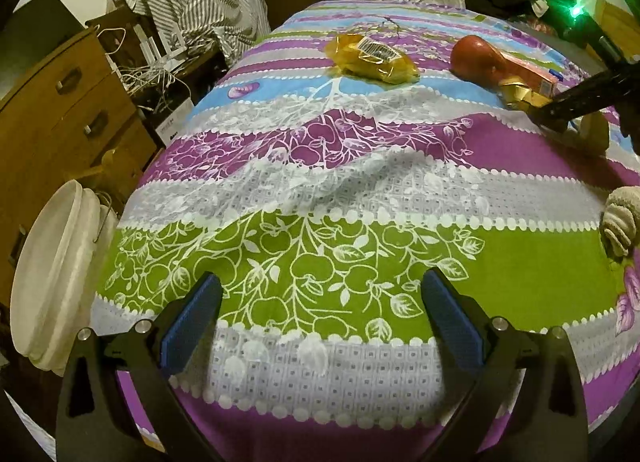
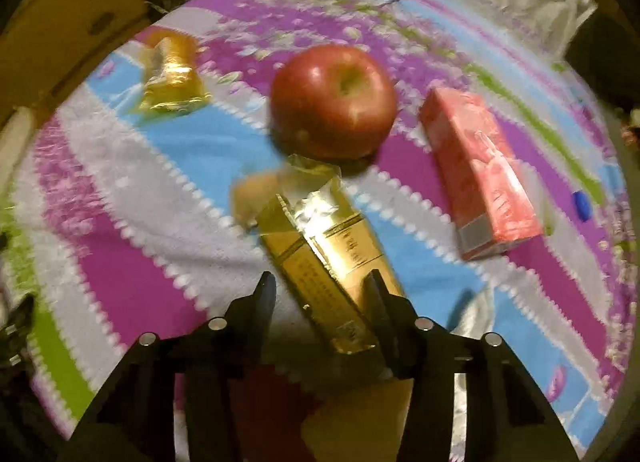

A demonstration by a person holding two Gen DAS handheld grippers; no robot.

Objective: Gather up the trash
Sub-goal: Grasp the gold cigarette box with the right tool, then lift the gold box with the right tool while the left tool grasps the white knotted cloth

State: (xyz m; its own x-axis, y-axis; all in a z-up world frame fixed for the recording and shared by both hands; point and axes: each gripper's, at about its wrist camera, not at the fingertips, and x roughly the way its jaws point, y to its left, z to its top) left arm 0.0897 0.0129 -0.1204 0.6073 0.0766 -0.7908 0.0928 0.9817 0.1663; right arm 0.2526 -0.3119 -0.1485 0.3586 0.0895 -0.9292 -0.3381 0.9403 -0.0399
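The right gripper (image 2: 320, 298) has its fingers around a gold packet (image 2: 320, 246); whether they pinch it is unclear, and its print is too blurred to read. Beyond the fingers lie an apple (image 2: 334, 99), a pink box (image 2: 480, 173) and a yellow wrapper (image 1: 372, 55) with a barcode label. The left gripper (image 1: 320, 318) has its fingers spread over the patterned cloth (image 1: 320, 189).

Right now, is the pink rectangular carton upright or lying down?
Lying down: the pink rectangular carton rests on its long side on the patterned cloth.

Dim warm light, right-view motion blur
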